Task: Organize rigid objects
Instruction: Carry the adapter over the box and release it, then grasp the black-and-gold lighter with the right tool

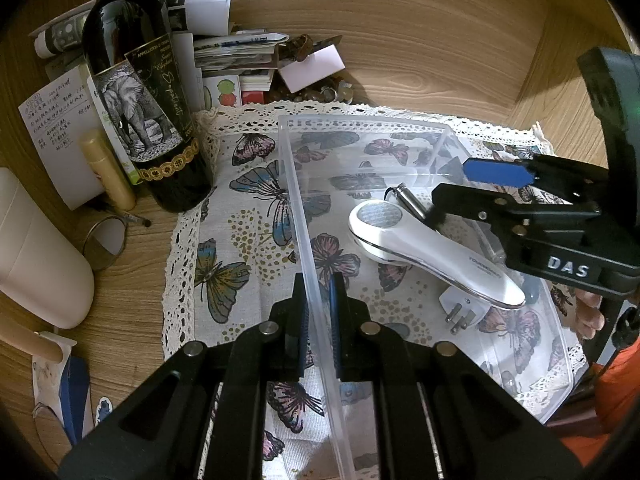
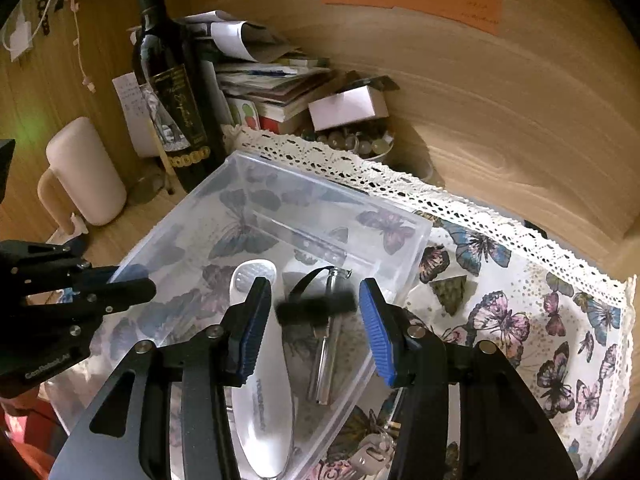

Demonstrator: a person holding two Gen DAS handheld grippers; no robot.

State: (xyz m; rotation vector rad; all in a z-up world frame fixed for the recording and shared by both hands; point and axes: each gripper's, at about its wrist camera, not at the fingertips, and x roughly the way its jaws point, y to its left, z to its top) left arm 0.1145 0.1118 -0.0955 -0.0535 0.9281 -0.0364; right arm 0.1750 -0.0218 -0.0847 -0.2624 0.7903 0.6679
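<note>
Your left gripper [image 1: 318, 320] is clamping the clear plastic bin [image 1: 308, 240] wall. Your right gripper [image 2: 316, 320], jaws released, is hovering over the black fuzzy piece [image 2: 316, 309] dropping crosswise above the metal flashlight [image 2: 326, 356] inside.

Dim, warm indoor light, strong fisheye bending and dark corners, perhaps slight motion blur mid-frame
</note>
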